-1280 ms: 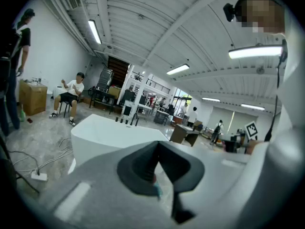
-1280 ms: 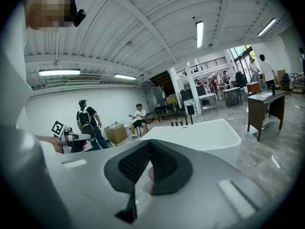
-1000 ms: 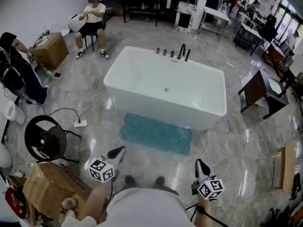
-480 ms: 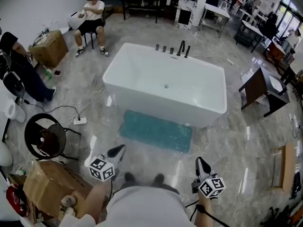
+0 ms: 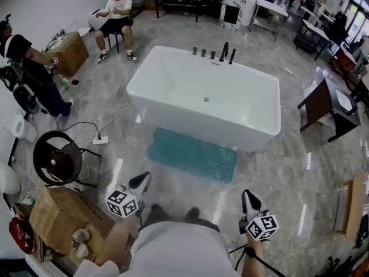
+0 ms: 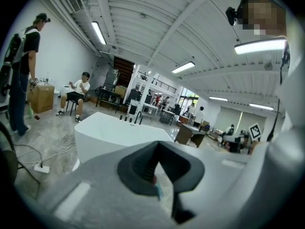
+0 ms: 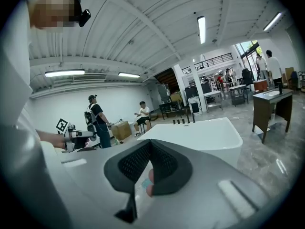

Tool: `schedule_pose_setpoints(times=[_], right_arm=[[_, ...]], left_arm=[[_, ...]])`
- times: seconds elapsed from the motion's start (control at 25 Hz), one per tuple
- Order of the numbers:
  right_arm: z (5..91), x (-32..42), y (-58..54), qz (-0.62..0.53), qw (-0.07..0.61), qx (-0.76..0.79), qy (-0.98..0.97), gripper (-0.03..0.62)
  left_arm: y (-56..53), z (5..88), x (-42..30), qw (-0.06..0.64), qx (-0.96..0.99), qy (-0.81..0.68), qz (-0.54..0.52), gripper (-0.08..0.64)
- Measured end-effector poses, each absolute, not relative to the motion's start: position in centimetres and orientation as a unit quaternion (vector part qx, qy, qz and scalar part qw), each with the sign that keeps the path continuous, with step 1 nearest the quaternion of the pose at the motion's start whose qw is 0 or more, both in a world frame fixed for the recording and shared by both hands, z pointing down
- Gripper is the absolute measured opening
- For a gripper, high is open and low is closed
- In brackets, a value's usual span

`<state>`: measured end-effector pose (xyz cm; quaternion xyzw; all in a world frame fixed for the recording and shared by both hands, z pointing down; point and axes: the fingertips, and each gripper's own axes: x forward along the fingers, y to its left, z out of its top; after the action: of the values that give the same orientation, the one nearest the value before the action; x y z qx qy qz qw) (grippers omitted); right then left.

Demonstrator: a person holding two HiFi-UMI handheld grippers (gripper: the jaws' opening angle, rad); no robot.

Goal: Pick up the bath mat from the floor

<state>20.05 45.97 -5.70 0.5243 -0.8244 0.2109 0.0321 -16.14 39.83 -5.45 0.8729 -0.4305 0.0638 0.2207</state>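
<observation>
The teal bath mat (image 5: 192, 154) lies flat on the marble floor along the near side of the white bathtub (image 5: 204, 97). Both grippers hang short of it, over the floor by my feet. My left gripper (image 5: 140, 182) is shut and holds nothing, near the mat's left corner. My right gripper (image 5: 249, 199) is also shut and holds nothing, below the mat's right end. In the left gripper view the jaws (image 6: 158, 168) meet, with the bathtub (image 6: 114, 135) beyond them. In the right gripper view the jaws (image 7: 149, 168) meet too, and the tub (image 7: 200, 132) stands behind.
A cardboard box (image 5: 63, 215) and a round black stool (image 5: 56, 157) sit at my left. A power strip (image 5: 100, 139) with cables lies left of the tub. One person (image 5: 117, 16) sits at the back and another (image 5: 29, 62) stands far left. A dark table (image 5: 326, 105) is right of the tub.
The head view has shifted a little, so tub and mat sit slightly more to the right. The person at the far left has stood up more. Both grippers stay shut in place.
</observation>
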Motion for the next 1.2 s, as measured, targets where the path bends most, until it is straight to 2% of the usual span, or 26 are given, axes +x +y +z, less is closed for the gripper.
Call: schedule_pose_setpoints(times=[0.16, 0.48, 0.96, 1.2], right_arm=[[-4.7, 20.8, 45.4, 0.216, 0.046, 0.504, -0.835, 0.005], [-3.0, 18.8, 41.9, 0.232, 0.042, 0.513, -0.826, 0.005], [-1.4, 11.3, 30.2, 0.256, 0.015, 0.556, -0.790, 0.005], [-0.3, 8.9, 25.9, 0.264, 0.029, 0.592, -0.761, 0.005]], left_arm=[[39.4, -5.5, -14.9, 0.234, 0.870, -0.433, 0.033, 0.000], [34.6, -3.6, -16.1, 0.235, 0.871, -0.427, 0.059, 0.000], [19.4, -1.2, -24.8, 0.242, 0.878, -0.406, 0.071, 0.000], [13.7, 0.6, -27.6, 0.241, 0.891, -0.371, 0.099, 0.000]])
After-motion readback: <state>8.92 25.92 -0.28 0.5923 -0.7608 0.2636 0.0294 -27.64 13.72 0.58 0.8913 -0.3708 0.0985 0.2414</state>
